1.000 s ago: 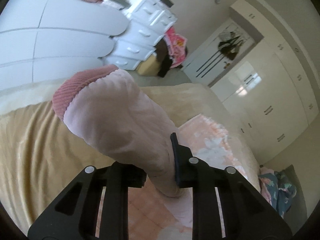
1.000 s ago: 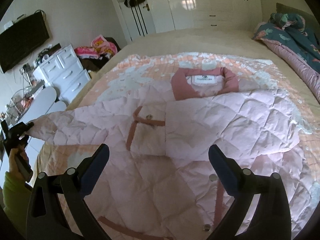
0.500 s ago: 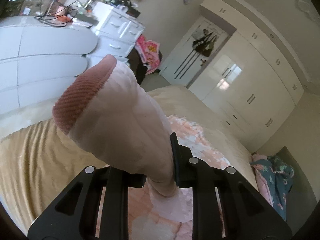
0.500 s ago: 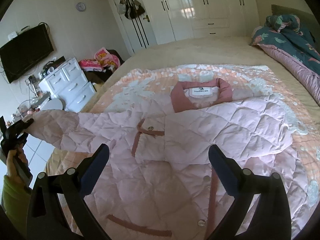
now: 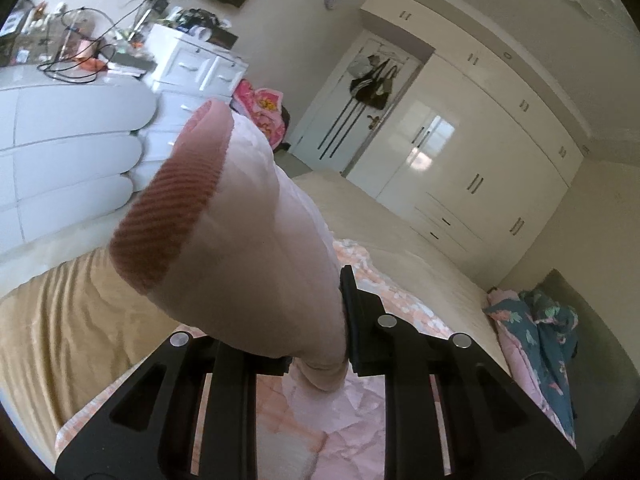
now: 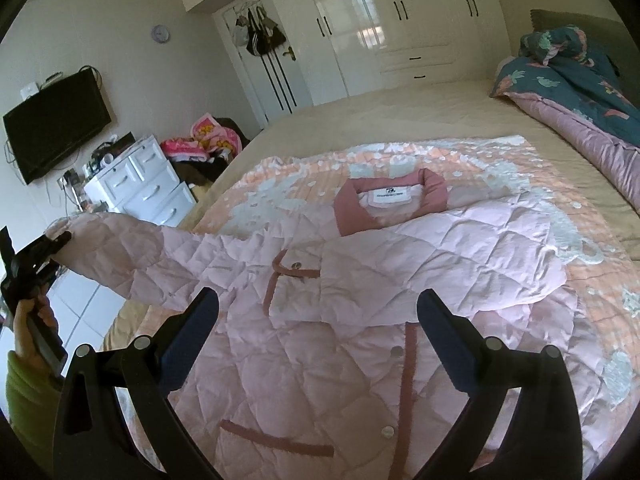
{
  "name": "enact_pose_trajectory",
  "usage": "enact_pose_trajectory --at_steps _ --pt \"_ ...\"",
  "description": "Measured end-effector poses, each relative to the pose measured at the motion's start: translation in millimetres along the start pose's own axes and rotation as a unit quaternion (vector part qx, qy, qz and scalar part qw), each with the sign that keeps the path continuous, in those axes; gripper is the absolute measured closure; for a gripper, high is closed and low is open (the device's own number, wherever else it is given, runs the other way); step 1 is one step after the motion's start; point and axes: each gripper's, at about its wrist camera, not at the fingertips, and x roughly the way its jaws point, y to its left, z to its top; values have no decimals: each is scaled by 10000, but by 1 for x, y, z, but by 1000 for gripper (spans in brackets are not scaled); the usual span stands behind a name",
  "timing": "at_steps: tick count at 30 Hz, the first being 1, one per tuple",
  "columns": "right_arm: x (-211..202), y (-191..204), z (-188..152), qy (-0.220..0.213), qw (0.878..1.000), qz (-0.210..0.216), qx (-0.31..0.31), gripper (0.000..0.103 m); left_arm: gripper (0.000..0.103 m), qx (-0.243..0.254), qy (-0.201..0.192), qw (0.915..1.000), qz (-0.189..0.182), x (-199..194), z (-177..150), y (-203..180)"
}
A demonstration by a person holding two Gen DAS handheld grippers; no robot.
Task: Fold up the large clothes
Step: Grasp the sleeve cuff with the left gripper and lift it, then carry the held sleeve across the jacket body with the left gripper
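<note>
Jacket (image 6: 360, 280) is lying face up on the patterned quilt (image 6: 500, 160) spread over the bed (image 6: 400, 112), collar (image 6: 352, 204) toward the wardrobe (image 6: 360, 32), far sleeve already folded across the chest. The other sleeve (image 6: 132, 256) is coming up off the bed: compared with a second ago it is hanging higher and stretching out more level from the shoulder, its ribbed cuff (image 5: 172, 204) now poking up past the dresser (image 5: 200, 64) in the left wrist view. Left gripper (image 5: 316, 356) is clamping that sleeve just behind the cuff, jaws narrow on the fabric. Right gripper (image 6: 316, 320) is hovering over the jacket front, jaws wide, holding nothing, and has risen slightly. Reading: the sleeve is being lifted clear for folding inward over the body; that fold is not yet made.
</note>
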Motion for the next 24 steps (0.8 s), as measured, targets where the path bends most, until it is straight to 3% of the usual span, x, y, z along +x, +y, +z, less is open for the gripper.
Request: enact_pose_trajectory --at_steps 24 --pt "-37 -56 -3 -268 9978 134 593 4 91 749 174 9951 -616 -4 -25 -105"
